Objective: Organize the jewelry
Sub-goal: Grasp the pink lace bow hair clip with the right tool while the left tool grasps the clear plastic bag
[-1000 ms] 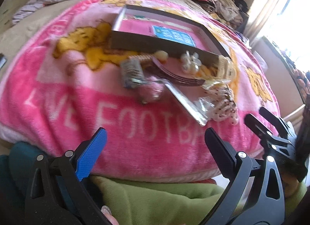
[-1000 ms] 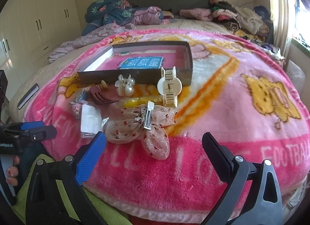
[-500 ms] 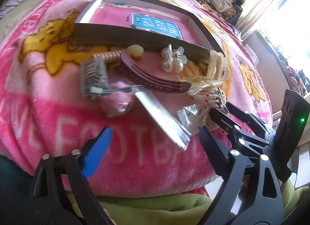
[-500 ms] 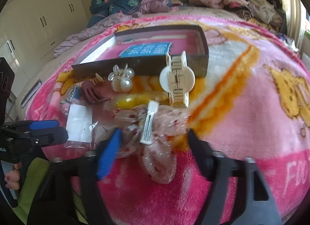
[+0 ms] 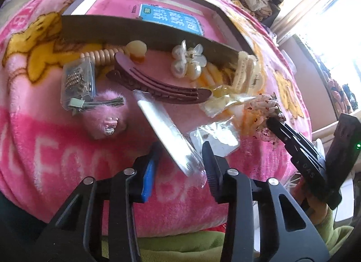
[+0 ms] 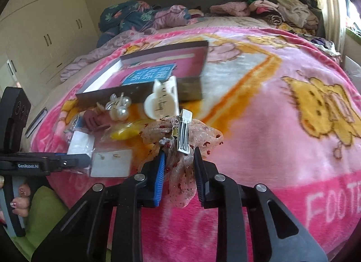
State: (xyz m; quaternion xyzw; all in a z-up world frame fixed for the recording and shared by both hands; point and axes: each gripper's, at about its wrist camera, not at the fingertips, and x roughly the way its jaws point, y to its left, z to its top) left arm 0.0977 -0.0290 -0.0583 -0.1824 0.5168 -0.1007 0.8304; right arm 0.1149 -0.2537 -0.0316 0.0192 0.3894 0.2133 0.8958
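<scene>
Your right gripper (image 6: 178, 172) is pinched on the gauzy bow clip (image 6: 180, 142), left gripper (image 5: 180, 167) closing around the clear packet (image 5: 167, 131), while the box (image 6: 158, 72) beyond both tips holds nothing yet, so sorting has barely begun.

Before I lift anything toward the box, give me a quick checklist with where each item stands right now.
1. Right gripper shut on the sheer spotted bow clip: ok, the fabric is pinched between the pads.
2. Left gripper on the clear flat packet: not ok, its jaws are closing around the packet's near end, grip not settled.
3. Bow free of neighbours: cannot tell, the cream claw clip sits close behind it.
4. Box open: ok, no lid on it.
5. Room inside the box: ok, only a blue card lies there.
</scene>
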